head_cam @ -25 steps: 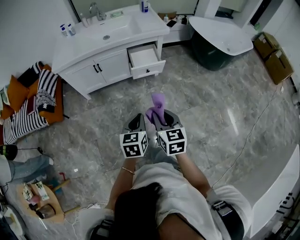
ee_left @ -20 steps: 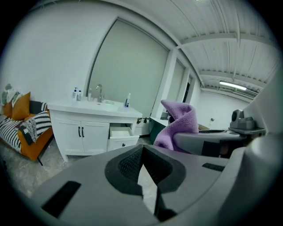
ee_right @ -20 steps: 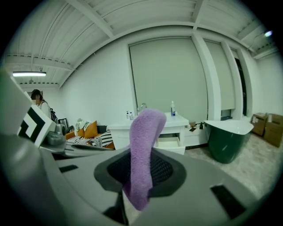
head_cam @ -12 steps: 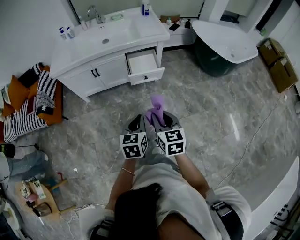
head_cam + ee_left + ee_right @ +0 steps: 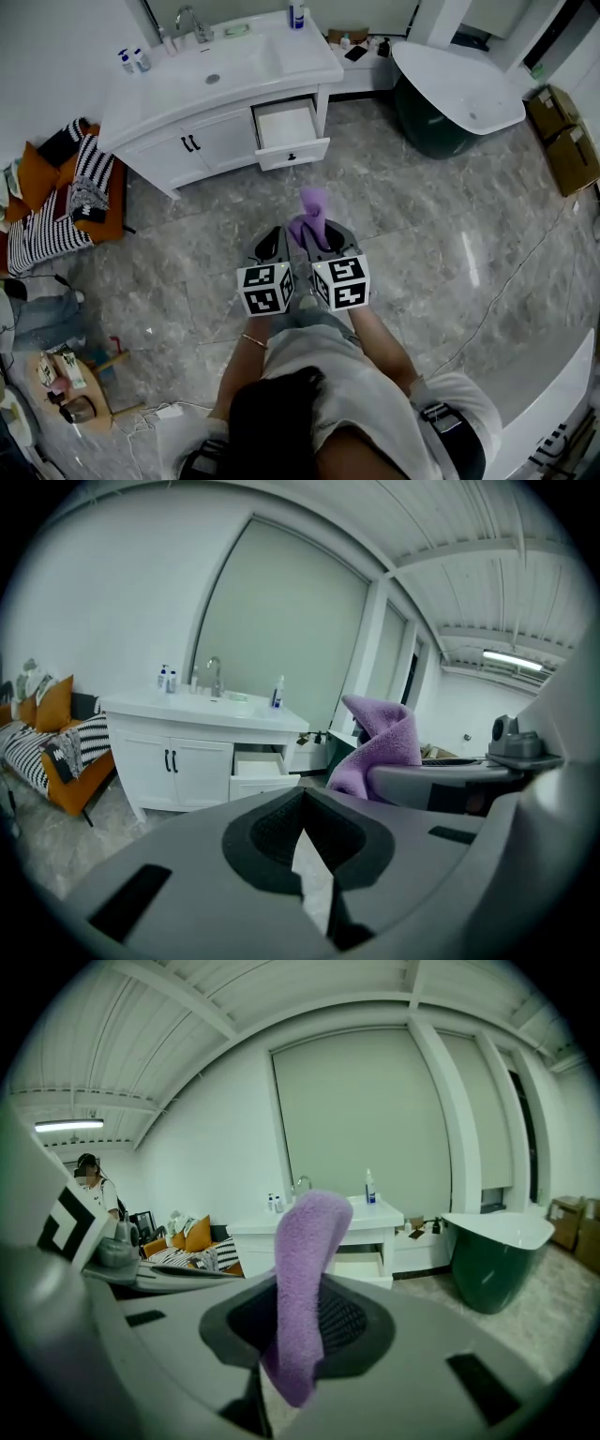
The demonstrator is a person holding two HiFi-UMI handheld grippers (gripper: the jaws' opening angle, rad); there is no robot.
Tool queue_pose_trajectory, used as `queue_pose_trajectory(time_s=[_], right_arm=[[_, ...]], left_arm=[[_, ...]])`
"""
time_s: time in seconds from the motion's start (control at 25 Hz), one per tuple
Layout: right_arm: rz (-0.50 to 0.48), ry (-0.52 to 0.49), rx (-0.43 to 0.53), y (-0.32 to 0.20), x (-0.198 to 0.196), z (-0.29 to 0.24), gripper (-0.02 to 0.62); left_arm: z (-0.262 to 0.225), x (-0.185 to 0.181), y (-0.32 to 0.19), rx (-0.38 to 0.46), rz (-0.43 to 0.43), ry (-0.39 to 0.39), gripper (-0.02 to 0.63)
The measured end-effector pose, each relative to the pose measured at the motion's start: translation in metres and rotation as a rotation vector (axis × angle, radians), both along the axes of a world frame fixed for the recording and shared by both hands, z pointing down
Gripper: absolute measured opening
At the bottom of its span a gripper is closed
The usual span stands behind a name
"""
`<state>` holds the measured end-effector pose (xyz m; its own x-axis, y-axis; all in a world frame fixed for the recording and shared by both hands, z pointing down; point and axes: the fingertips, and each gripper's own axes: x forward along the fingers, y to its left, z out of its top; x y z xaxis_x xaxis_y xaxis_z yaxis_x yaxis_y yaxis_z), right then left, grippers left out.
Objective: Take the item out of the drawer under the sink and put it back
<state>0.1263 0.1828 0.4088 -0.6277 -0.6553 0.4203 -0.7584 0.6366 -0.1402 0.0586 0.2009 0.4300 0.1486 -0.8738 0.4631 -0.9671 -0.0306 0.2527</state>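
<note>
Nearest the camera, well short of the white vanity (image 5: 178, 108), two cubes (image 5: 267, 289) top the grippers, each printed with black-and-white square code markers rather than letters. The left gripper (image 5: 276, 234) has its jaws drawn together with nothing in them. Just beside it, the right gripper (image 5: 310, 232) is clamped on a purple towel (image 5: 313, 206). The towel's folded end stands up past the jaw tips, well apart from the vanity, over grey marble floor (image 5: 422, 234). Farther on, the drawer (image 5: 291, 127) at the vanity's right end, under the countertop, stands pulled out. Atop the vanity are the sink (image 5: 225, 67), a tap (image 5: 192, 21), two small bottles (image 5: 131, 61) at its left and a blue-and-white bottle (image 5: 295, 13) at its right rear. Their labels are too small to read. Right of the vanity stands a dark green bathtub (image 5: 427, 127); left of it is an orange seat (image 5: 111, 225) with striped cushions.
</note>
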Motion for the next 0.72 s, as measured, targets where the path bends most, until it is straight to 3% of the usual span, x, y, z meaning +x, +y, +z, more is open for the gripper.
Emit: queue_pose_trajectory(time_s=[0.72], right_arm=[[-0.032,0.013,-0.007,-0.014,0.006,0.007,0.092]], left_arm=[[0.007,0.008,-0.011,0.0,-0.021,0.002,0.003]])
